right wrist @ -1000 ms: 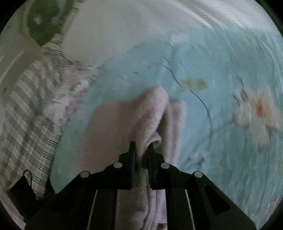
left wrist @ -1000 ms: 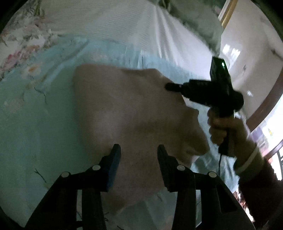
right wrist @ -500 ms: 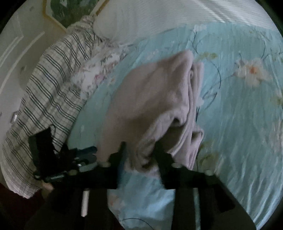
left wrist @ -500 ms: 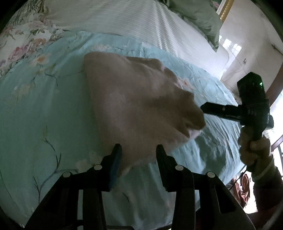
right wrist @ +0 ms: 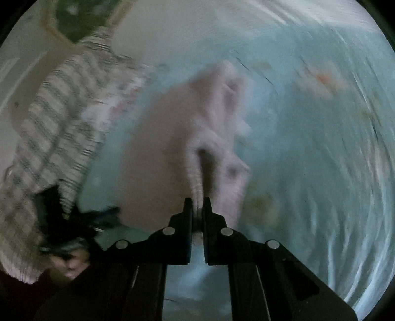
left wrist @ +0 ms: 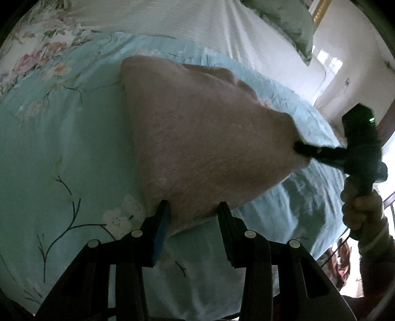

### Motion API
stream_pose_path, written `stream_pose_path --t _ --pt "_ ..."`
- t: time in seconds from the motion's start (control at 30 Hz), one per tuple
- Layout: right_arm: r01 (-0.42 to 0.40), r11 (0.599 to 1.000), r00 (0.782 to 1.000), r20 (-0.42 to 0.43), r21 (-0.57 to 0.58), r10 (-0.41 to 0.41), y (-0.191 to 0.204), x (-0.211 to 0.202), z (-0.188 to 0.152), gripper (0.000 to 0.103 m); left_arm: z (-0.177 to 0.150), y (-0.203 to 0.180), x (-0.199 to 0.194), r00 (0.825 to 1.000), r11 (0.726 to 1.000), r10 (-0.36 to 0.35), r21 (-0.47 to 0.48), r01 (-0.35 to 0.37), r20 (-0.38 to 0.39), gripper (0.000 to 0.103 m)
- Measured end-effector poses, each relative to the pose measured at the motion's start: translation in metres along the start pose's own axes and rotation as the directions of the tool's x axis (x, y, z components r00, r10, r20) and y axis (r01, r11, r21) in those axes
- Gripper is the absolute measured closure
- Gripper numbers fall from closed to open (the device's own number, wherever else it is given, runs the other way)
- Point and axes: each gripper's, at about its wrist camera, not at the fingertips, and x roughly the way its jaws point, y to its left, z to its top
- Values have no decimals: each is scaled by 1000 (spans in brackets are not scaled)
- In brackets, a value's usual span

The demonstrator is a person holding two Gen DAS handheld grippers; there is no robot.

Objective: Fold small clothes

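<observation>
Bed [left wrist: 61, 148] carried everything: pale blue floral cover, striped white sheet [left wrist: 160, 19] beyond it, grey-green pillow [left wrist: 284, 17] at the far corner. Right wrist view was badly motion-blurred; a checked blanket [right wrist: 49, 128] showed at its left.

Pink garment [left wrist: 197, 138] lay in the middle of the blue cover, spread wide at the far end and tapering toward the near edge, bunched where it was gripped.

Right gripper [right wrist: 197, 205]: fingers nearly closed, pinching a ridge of the pink cloth at its edge. From the left wrist view that corner looked lifted off the bed.

Left gripper [left wrist: 192, 210]: fingers wide apart, holding nothing, tips just over the garment's near corner. Couldn't tell if they touched the cloth.

Step, as I read it: mid-fold, right side carrying a pinched edge across while the left side had yet to take hold.

Next move likely needed: the left fingers closing on the near corner to anchor or match it, then the lifted edge laid flat across the body without dragging the lower layer.
</observation>
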Motion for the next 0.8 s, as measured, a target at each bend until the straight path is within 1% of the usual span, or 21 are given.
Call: stream_pose_path --t 0.03,0.07,0.1,0.13,0.23,0.27,0.33,0.4,0.47,0.5,0.53,0.6,0.67,0.7,0.73,0.8 --pt "2 1000 1000 -8 20 -2 -5 6 -5 95 0 -2 2 1000 1000 11 12 -11 -1 62" --pt "-21 999 1000 3 44 21 -10 7 -7 95 0 -4 3 1000 999 23 24 -23 -4 62" --pt "-29 998 999 16 60 28 -11 6 -8 95 0 -5 4 999 999 32 34 -32 -8 62" --pt "-22 998 1000 14 56 22 -11 4 -8 95 -1 -6 4 999 998 39 42 -39 -9 62" --pt "37 999 999 -10 26 -37 -3 -5 -5 94 -1 -5 1 999 998 35 45 -34 -24 62" --pt "57 998 998 -3 33 -56 -1 -13 -3 94 0 -5 -2 999 999 28 43 -27 -30 62" --pt "61 998 997 44 27 -62 6 -31 3 94 4 -6 -9 999 999 16 41 -15 -30 62" --pt "36 999 991 125 6 -37 23 -49 17 91 9 -7 -20 1000 999 -8 40 8 -4 62" --pt "-6 1000 978 208 -18 9 43 -58 37 91 22 -7 -28 999 999 -35 34 34 32 61" --pt "-23 999 975 219 -23 27 48 -57 43 91 28 -7 -28 998 999 -48 26 47 45 60" --pt "-37 999 974 221 -31 43 56 -52 53 91 37 -7 -27 997 998 -58 14 57 56 60" --pt "-28 999 976 216 -47 37 68 -32 70 91 57 -7 -23 995 998 -57 -2 58 86 60" --pt "-43 999 980 196 -17 46 68 -7 83 91 75 -5 -17 991 999 -39 -27 43 125 60" --pt "-55 998 981 185 8 53 64 6 89 91 82 -4 -12 990 998 -42 -42 47 133 60" --pt "-53 998 982 181 23 48 60 15 92 91 90 -1 -6 990 996 -45 -64 54 137 60" --pt "-6 999 986 168 50 -3 48 30 92 91 104 8 7 991 994 -32 -104 46 132 60"
